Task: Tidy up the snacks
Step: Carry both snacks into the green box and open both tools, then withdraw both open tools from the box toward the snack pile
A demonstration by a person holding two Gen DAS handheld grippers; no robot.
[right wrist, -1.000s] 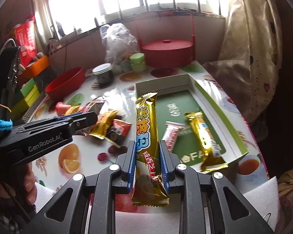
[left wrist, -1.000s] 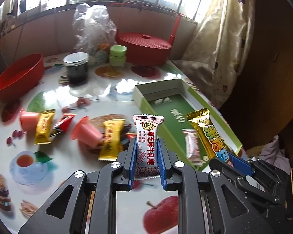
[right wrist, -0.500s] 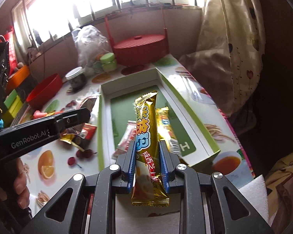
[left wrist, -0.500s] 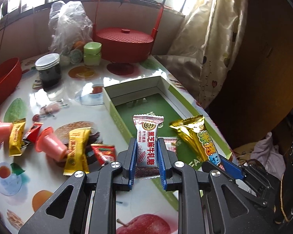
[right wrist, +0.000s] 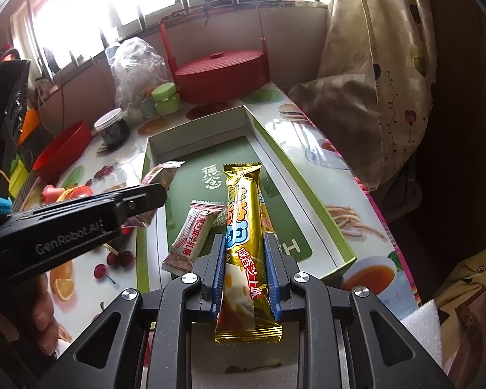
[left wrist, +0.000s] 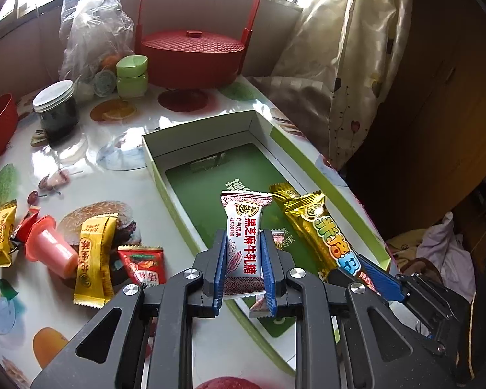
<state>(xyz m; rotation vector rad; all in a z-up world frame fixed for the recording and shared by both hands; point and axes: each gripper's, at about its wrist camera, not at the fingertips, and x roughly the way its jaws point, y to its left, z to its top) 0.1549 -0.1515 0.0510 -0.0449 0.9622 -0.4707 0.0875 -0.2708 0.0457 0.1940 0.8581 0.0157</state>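
At the bottom centre of the left wrist view, our left gripper (left wrist: 244, 269) is pinching a white nougat packet (left wrist: 244, 233) upright between its blue pads, the packet hanging over the near left part of the green box (left wrist: 207, 191). In the right wrist view our right gripper (right wrist: 244, 272) is clamping a long gold snack bar (right wrist: 244, 227), which is pointing up the frame over the box interior (right wrist: 230, 159).

The box walls are rising on all sides; the far half of its green floor is lying bare in the upper middle of both views, giving us room there. Nearer us, a second white nougat packet (right wrist: 191, 236) is lying on the floor just left of the held bar, and another gold bar (right wrist: 265, 214) is peeking out just right of it. In the left view the right gripper's blue finger is sitting close at lower right, so the two tools are crowding each other over the near end.

Left of the box, on the printed table (left wrist: 90, 162), we are seeing yellow candy packets (left wrist: 94, 253), a red sachet (left wrist: 144, 265) and a pink jelly cup (left wrist: 50, 253). Farther up stand a dark jar (left wrist: 56, 110), a green pot (left wrist: 131, 74), a clear plastic bag (left wrist: 94, 32) and a red lidded basket (left wrist: 192, 55). A curtain (left wrist: 340, 64) is hanging along the right edge.
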